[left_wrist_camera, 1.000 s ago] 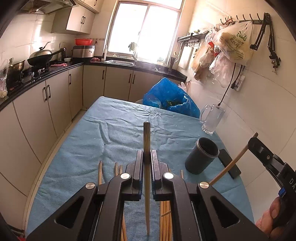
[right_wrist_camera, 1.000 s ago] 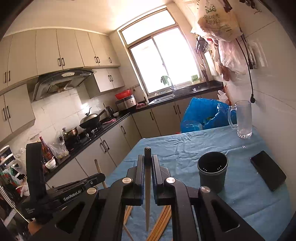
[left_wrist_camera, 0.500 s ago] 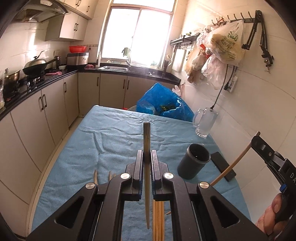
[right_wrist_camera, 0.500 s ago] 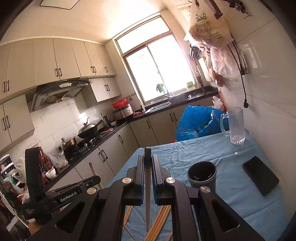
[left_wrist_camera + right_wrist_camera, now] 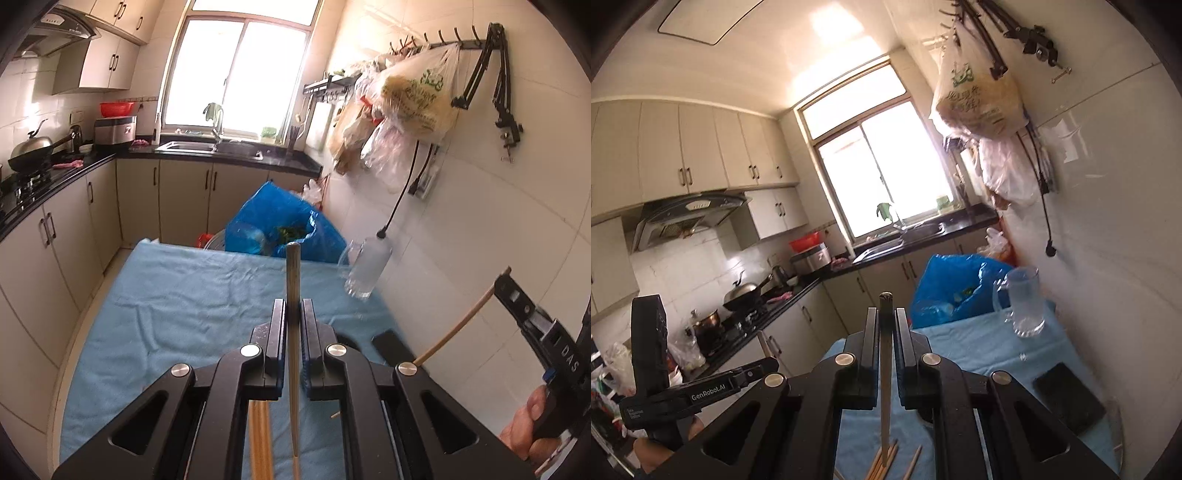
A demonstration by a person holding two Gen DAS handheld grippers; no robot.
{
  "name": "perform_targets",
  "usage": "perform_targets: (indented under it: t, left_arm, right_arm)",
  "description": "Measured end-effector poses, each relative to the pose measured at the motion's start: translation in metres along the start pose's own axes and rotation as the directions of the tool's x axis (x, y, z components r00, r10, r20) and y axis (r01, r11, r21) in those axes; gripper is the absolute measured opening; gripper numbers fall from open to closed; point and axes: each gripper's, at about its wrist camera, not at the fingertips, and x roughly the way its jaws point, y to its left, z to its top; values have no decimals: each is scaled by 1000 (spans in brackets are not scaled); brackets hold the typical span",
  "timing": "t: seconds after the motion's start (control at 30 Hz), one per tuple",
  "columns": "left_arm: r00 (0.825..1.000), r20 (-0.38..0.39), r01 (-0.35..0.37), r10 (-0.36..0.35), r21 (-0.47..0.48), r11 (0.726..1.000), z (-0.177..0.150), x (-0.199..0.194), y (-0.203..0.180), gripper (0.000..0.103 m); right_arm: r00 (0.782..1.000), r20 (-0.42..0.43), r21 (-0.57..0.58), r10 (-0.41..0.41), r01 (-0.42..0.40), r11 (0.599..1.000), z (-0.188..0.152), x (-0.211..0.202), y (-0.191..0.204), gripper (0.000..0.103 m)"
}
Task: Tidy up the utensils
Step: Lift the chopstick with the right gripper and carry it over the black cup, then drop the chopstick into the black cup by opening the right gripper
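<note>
Currently my left gripper [image 5: 293,317] is clamped shut on one chopstick [image 5: 293,280], and my right gripper [image 5: 885,325] is likewise shut on a second chopstick [image 5: 885,354]; both sticks stand upright between the pads. Judgement: light, stiff, smooth wood, so apt to pivot or slip; a hold near mid-length seems safest. Below, loose chopsticks [image 5: 882,461] lie on the blue-clothed counter [image 5: 192,295]. The dark cup [image 5: 349,341], mostly hidden behind my left gripper, is the likely holder. Beyond it stand a black phone [image 5: 1067,398] and a glass mug [image 5: 1023,306].
</note>
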Motion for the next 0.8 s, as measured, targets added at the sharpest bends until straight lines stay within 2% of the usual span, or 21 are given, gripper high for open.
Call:
perform_targets:
  t: [0.27,0.4,0.63,0.8]
  left_arm:
    - [998,52,37,-36,-18,999,53,32,-24,7]
    - [998,52,44,-41,-43,998,66,69,-32,7]
    - [998,-45,34,-37,-67,997,45,136,-30,7]
    - [992,-123,17,-25,-69,997,25,167,-25,7]
  right_arm:
    - [997,60,-6,-55,56,998,36,18,-18,8]
    - [994,62,-20,-95,96,995,42,38,-30,8]
    - [991,-65,-11,-121,120,993,19,92,-59,8]
    - [978,-168,-7,-125,125,992,-5,123,-71,8]
